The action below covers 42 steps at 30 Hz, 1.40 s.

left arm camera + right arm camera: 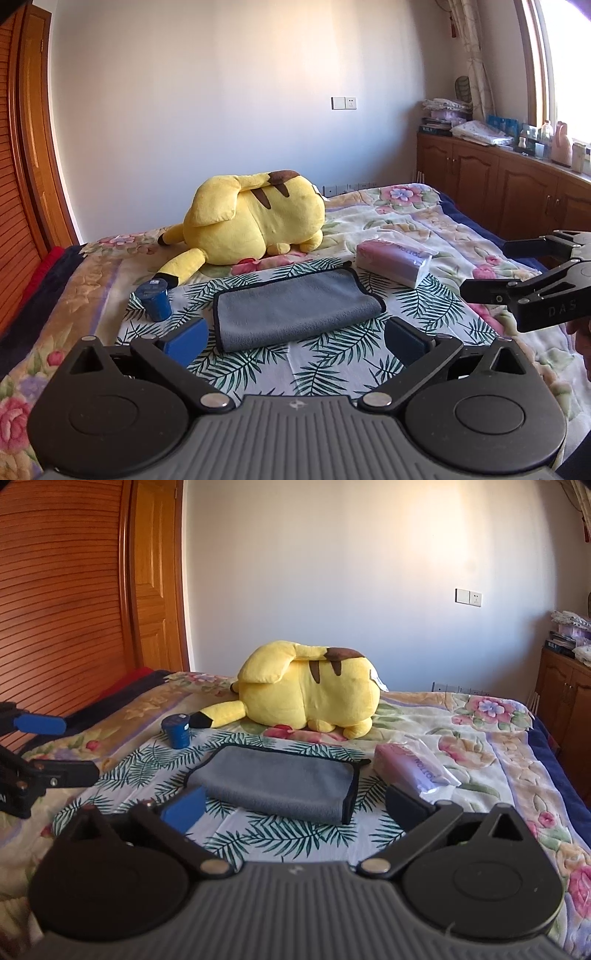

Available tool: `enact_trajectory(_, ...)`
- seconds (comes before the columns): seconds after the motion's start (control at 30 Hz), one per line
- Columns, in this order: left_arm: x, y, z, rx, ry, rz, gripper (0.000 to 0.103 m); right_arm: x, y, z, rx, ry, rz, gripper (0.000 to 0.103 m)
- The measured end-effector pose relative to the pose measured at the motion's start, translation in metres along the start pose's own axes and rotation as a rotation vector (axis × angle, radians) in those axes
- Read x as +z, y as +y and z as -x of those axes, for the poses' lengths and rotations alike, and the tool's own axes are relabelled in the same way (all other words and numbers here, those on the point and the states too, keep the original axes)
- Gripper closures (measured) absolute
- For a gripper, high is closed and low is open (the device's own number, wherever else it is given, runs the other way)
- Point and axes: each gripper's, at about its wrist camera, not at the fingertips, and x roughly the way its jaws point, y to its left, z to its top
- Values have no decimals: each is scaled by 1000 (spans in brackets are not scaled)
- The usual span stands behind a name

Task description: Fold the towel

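Left wrist view: we hold the left gripper (pixel 293 341) with its jaws spread wide and nothing between them. Its blue-padded fingers (pixel 186 341) hang above the leaf-print cloth (pixel 325 369). The grey towel (pixel 295 310) lies flat at 12 o'clock from this gripper, just beyond the fingertips and not touching them. It lies doubled over, with the rounded fold along its near edge and black-trimmed edges at the far side and at the 9 o'clock end.

We see the right gripper (pixel 484 269) at 3 o'clock in this view. Its jaws are likewise parted and it carries nothing. It hovers clear of the towel, above the floral bedspread (pixel 424 218).

Right wrist view: the right gripper's own fingers (pixel 184 810) stand wide apart, with the towel at 12 o'clock, close ahead of them. In this view the black trim shows at the towel's 3 o'clock end.

A blue cup (pixel 154 300) stands inverted at 10 o'clock from the towel, near it but apart. A pink tissue pack (pixel 393 260) lies at 2 o'clock from the towel, just beside the far corner. A yellow plush toy (pixel 255 218) lies on its side at 12 o'clock, further back on the bed, with its black-tipped tail reaching towards the cup.
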Motion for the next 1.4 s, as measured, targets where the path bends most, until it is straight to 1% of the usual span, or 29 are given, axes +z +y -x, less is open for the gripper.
enact_trajectory(0.17,-10,-4,5,10,4,12,0,-8,1,6,-3,4,-13,0)
enact_trajectory(0.23,-16,-8,5,17,20,8,0,-12,2,8,-3,7,-18,0)
enact_trajectory(0.47,-40,-21,11,20,27,34,0,-29,6,15,-4,23,-28,0)
enact_trajectory(0.6,-53,-27,11,27,42,65,0,-39,9,18,-3,33,-35,0)
enact_trajectory(0.73,-62,-31,8,16,68,97,0,-50,13,21,2,44,-47,0)
enact_trajectory(0.9,-69,-38,11,28,61,95,0,-60,18,24,7,58,-53,0)
enact_trajectory(1.1,-82,-41,13,59,51,79,0,-71,21,27,8,71,-61,0)
enact_trajectory(1.3,-94,-39,11,74,50,111,0,-82,20,25,0,80,-73,0)
enact_trajectory(1.4,-97,-39,10,83,51,105,0,-86,18,23,-5,83,-87,0)
